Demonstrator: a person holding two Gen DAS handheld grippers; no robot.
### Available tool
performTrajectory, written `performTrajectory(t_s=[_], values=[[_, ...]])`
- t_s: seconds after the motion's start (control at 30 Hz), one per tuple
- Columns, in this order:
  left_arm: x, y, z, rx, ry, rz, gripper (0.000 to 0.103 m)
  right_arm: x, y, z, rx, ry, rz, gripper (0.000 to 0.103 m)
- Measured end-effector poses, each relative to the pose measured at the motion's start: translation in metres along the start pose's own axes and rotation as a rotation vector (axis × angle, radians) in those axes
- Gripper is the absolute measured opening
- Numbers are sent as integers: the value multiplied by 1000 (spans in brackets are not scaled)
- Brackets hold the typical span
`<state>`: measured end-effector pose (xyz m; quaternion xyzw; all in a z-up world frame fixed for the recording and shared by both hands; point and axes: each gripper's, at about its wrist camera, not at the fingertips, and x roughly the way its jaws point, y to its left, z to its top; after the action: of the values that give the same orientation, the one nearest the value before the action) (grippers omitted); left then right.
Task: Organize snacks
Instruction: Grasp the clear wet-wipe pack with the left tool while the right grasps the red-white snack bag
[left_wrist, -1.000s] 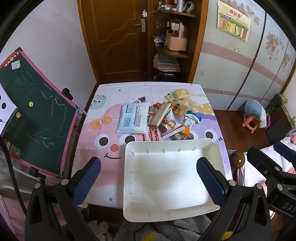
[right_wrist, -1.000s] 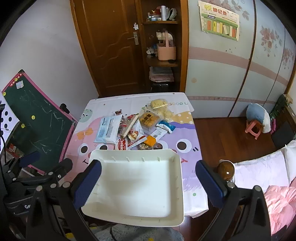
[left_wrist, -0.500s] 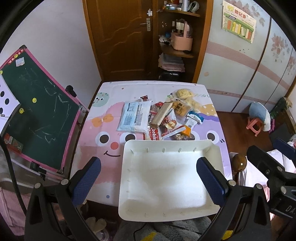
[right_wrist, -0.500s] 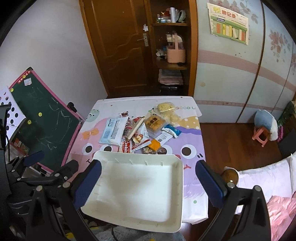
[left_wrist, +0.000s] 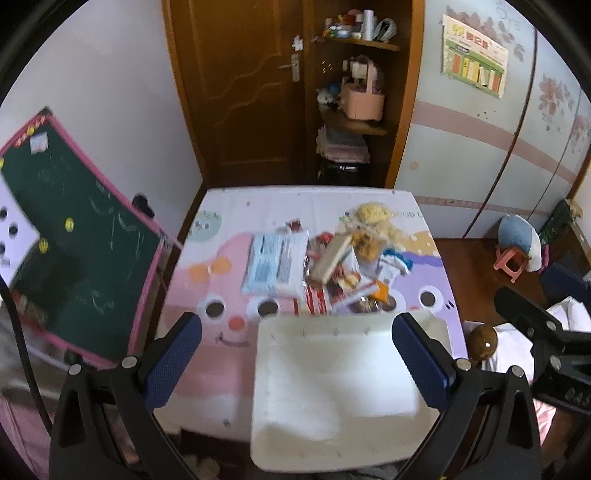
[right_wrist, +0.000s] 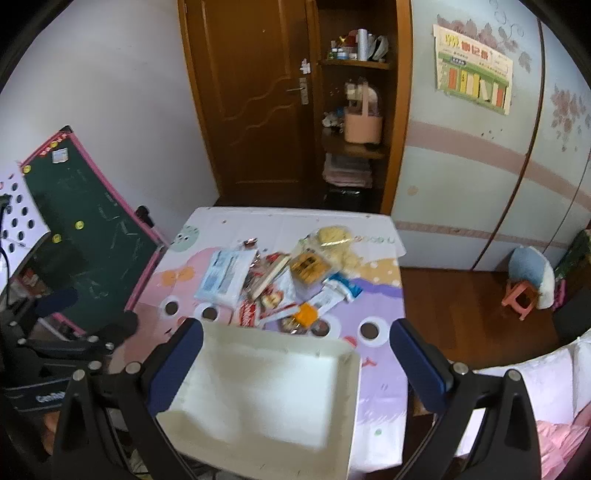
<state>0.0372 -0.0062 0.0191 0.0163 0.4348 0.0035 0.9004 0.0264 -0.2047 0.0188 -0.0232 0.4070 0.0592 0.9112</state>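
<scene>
Crinkly plastic and foil make up the snacks (left_wrist: 332, 266), a loose heap lying mid-surface just beyond the far rim of the white tray (left_wrist: 332, 391). Nothing sits in that tray, so the sorting looks barely begun. At the pile's left edge lies a flat pale-blue packet (left_wrist: 275, 262); a tan box (left_wrist: 330, 258) leans across the middle, a yellow bag (right_wrist: 334, 242) sits at the far side, and an orange packet (right_wrist: 306, 315) lies nearest the tray. These should be light and slippery, soft enough to crush, so a pinch on a sealed edge or corner looks wisest; the box is stiffer and could be taken across its narrow sides. Overlapping wrappers may drag neighbours along. Both tools hang high above the near edge: the left tool (left_wrist: 295, 363) has its blue pads spread wide with nothing between them, and the right tool (right_wrist: 295, 363) gapes the same way, holding nothing. Underneath, the surface (left_wrist: 207, 280) wears a pink and purple cartoon cloth. A green chalkboard (left_wrist: 74, 254) leans at the left.
</scene>
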Motion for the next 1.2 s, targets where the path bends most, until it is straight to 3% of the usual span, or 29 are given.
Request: performTrajectory(t_s=[0.13,0.3,0.43,0.53,0.73,0.97,1.07,1.2], values=[[12,10,23,15,-30,-3,103,19,2,21,-13,-15,-76,101],[60,38,56,-1,31,-18,103,58,1,40,5,19,-98,97],[119,62,74,-12,78,31,103,107,2,48,9,97,-85,94],[172,75,79,-4,144,26,103,152,1,47,19,190,-42,94],[274,74,72,18,311,-39,102,226,12,33,-15,320,31,93],[351,45,56,33,448,-70,102,297,30,18,-84,438,32,93],[373,32,52,52,481,-43,102,318,34,13,-103,469,35,93],[392,18,44,95,508,66,102,339,39,7,-114,517,38,93]])
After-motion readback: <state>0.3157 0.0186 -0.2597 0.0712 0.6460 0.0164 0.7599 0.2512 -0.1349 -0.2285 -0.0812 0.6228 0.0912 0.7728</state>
